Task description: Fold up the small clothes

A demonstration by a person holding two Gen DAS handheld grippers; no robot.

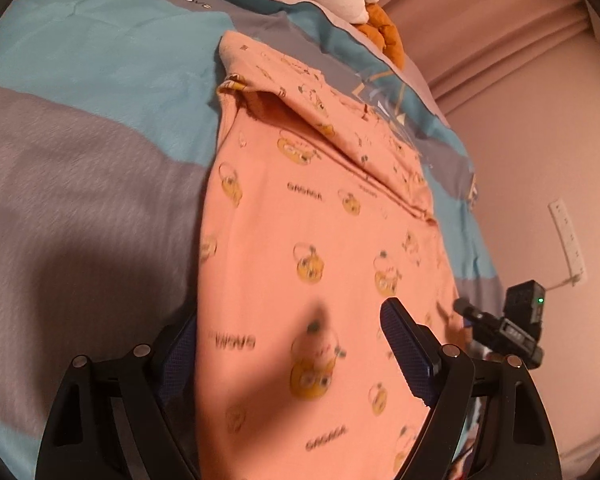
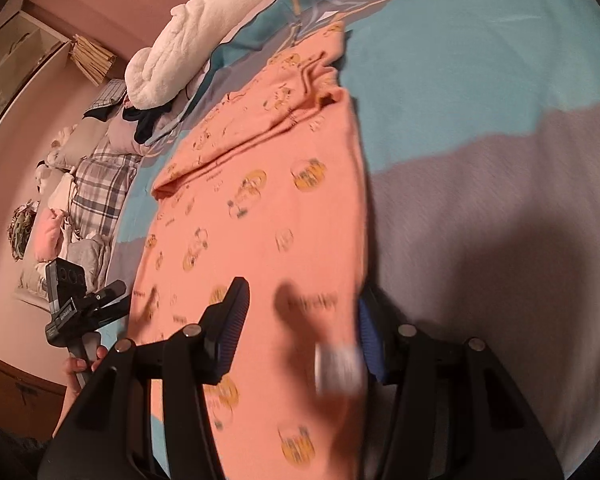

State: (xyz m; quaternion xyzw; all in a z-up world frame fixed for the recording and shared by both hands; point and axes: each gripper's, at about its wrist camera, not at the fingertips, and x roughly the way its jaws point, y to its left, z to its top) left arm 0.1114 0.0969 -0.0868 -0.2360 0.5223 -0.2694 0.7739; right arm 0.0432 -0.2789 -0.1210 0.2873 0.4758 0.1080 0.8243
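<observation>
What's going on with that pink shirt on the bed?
A person is folding a small pink shirt spread on a bed cover, with a two-fingered tool in each hand. One sleeve is already folded in. Both the left tool and the right tool stand open over the shirt's near end, gripping nothing.

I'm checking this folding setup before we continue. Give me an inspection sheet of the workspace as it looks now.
Surface: bed cover, blue and grey patches, fairly smooth.
Job's things: orange printed garment lying flat, one sleeve folded in across the top.
Clutter: white plush and folded clothes along the bed's edge.
Grippers: left tool open over the garment's near hem; right tool open over the same end, nothing gripped.
Cables: nothing seen on the bed.
Surroundings: pink wall, power strip mounted there.
</observation>
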